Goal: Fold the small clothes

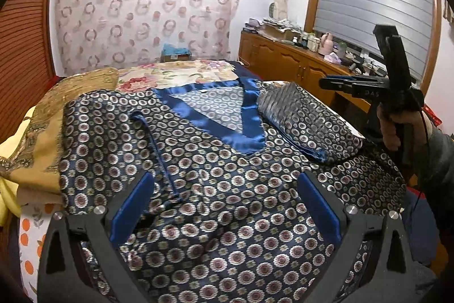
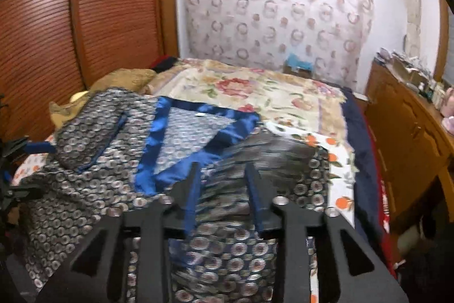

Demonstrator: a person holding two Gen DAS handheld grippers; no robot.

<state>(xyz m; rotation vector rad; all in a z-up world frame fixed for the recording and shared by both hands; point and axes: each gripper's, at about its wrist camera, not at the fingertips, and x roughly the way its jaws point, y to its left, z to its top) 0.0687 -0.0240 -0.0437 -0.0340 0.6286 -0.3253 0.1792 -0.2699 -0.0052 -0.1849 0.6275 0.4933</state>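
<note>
- Garment: a patterned satin top (image 1: 227, 183) with a blue V-neck band (image 1: 227, 115) is lying flat on the bed (image 2: 255, 87), neckline pointing away from both cameras.
- Sleeve nearest the louvred wardrobe (image 2: 85, 19): this one is already lying folded inward over the body of the top, its blue cuff edge (image 1: 159, 149) running down beside the neck band.
- Opposite sleeve (image 1: 306, 121): it is resting doubled across the shoulder just beside the neck band; it is blurred in both views, so its exact lie is uncertain.
- Left tool (image 1: 224, 206): its blue pads are standing spread wide apart, hovering over the lower body of the top and gripping nothing.
- Right tool (image 2: 224, 189): its fingers are partly apart with a gap between them, over the blurred sleeve. No cloth appears pinched, though the blur makes contact hard to judge. Seen from the left wrist view, it is being held off to the side of the top, away from the neck band.
- Step in hand, as a judgement: the sleeve-folding stage appears to be finishing.
- Next move, as a judgement: both tools would need to pinch the hem below the neck band and carry it up towards the collar. Slippery satin is likely to slide, so a firm, even grip matters.
</note>
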